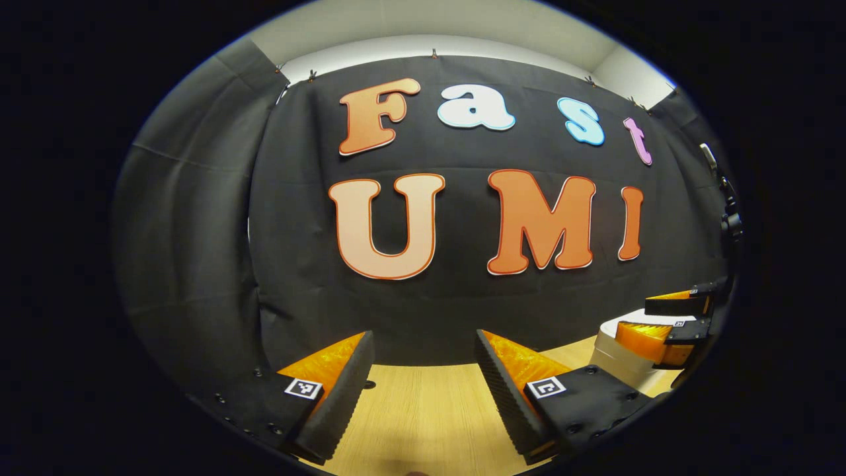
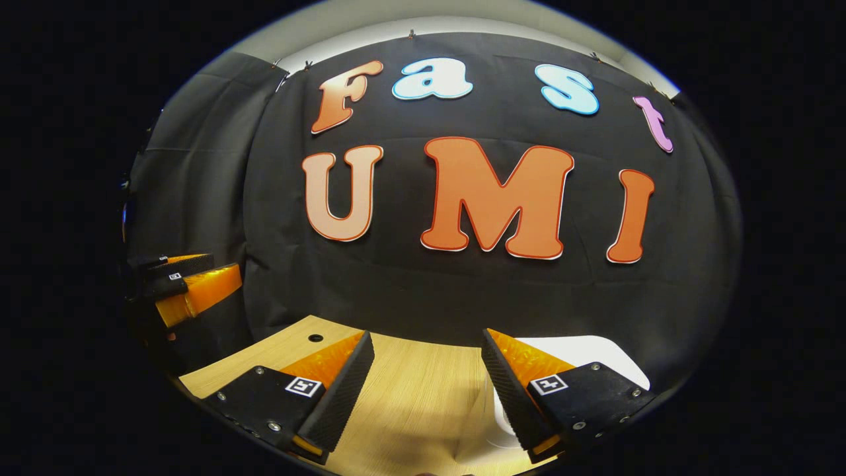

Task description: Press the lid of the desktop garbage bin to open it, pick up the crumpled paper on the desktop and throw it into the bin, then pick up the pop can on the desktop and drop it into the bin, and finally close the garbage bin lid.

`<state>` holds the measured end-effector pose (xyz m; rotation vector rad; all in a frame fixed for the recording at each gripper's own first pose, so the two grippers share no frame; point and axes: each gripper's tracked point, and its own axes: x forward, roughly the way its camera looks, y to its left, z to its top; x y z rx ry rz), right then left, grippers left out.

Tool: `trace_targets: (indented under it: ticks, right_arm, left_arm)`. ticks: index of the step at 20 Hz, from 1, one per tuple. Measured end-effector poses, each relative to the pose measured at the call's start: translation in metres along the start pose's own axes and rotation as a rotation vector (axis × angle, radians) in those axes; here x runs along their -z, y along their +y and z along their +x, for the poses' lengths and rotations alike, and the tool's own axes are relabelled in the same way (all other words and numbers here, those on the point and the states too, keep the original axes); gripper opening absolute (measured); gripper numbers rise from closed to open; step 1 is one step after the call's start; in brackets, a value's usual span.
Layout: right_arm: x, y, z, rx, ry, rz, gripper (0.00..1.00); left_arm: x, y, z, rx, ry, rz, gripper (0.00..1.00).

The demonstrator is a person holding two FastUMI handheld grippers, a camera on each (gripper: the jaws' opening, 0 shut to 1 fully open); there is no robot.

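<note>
The wooden counter (image 2: 410, 396) is stretching toward the black cloth wall. Your right hand-held gripper (image 2: 423, 390) is hovering wide open, level, with the white bin (image 2: 595, 350) just ahead to its right, lid apparently down. Your left hand-held gripper (image 1: 423, 390) is idling wide open, farther from the bin.

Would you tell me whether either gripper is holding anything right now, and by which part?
Nothing is held: the left gripper and right gripper both stand open over the light wooden desktop.

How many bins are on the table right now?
1. The white bin sits at the table's right side, beside the right gripper; its lid looks closed. Others may be hidden.
</note>
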<state>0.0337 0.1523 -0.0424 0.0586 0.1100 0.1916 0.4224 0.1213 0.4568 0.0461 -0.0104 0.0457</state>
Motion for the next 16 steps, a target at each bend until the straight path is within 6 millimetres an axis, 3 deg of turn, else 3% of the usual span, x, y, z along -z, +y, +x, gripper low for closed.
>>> trace_targets:
  ticks: [8,16]
  right_arm:
    - [-0.002,0.015,0.007,0.042,0.014,-0.001,0.99]
    - [-0.003,0.02,0.004,0.017,0.01,-0.017,0.99]
  left_arm:
    - [0.004,0.01,0.008,0.059,0.0,0.037,0.97]
    - [0.004,0.005,0.006,0.061,0.01,0.022,0.96]
